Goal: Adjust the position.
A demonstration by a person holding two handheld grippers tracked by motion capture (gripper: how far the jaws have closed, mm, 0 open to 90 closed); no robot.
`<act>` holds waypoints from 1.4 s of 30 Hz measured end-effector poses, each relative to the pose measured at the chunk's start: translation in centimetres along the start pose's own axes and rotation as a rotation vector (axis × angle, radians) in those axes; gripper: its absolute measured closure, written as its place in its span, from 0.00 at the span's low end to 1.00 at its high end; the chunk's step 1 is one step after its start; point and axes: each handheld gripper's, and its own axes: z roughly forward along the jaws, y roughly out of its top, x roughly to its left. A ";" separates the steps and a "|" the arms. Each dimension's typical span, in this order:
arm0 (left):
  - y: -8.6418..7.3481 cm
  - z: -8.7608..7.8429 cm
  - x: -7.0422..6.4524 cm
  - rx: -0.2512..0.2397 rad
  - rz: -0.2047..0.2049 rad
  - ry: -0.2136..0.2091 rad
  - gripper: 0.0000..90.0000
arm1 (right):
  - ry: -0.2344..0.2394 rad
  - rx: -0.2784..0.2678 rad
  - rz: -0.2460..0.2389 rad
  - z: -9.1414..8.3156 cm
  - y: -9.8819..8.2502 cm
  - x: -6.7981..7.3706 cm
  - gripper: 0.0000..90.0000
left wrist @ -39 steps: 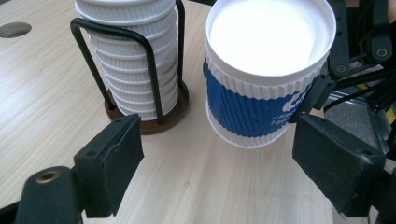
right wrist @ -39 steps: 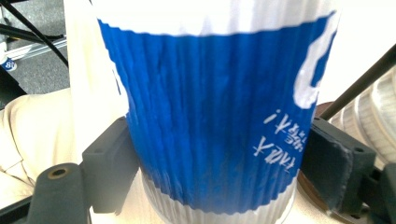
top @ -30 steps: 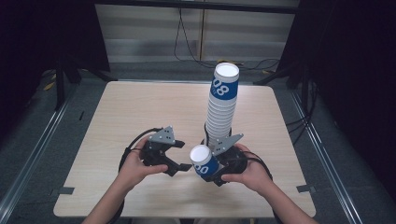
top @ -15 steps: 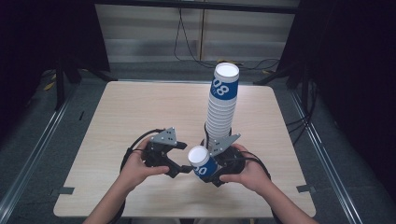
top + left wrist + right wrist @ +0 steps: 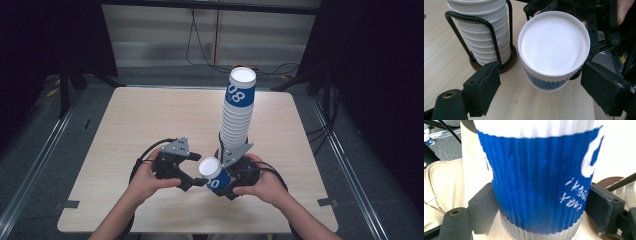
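Note:
My right gripper (image 5: pixel 223 182) (image 5: pixel 541 212) is shut on a blue and white ribbed paper cup (image 5: pixel 214 175) (image 5: pixel 536 182), which lies tilted just above the table with its white round end (image 5: pixel 554 42) turned to the left. My left gripper (image 5: pixel 196 170) (image 5: pixel 544 85) is open, and its jaws stand on either side of that white end without touching it. A tall stack of the same cups (image 5: pixel 239 110) (image 5: pixel 484 32) stands upside down in a black wire holder (image 5: pixel 499 66) just behind my right hand.
The light wooden table (image 5: pixel 150 120) has bare room at the left and the back. Black cables loop from both grippers near the front edge. Dark floor and metal rails surround the table.
The left gripper and the held cup have drawn slightly closer together, so the open jaws now flank the cup's white end. The stack has not moved.

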 end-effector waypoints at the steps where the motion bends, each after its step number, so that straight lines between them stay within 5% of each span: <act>1: 0.0 0.1 0.0 0.001 0.004 -0.004 0.18 | 0.002 0.005 -0.002 0.1 0.1 0.0 0.21; 42: 0.5 1.0 -0.2 0.018 0.017 -0.040 0.19 | 0.027 0.056 -0.057 0.4 2.0 0.5 0.21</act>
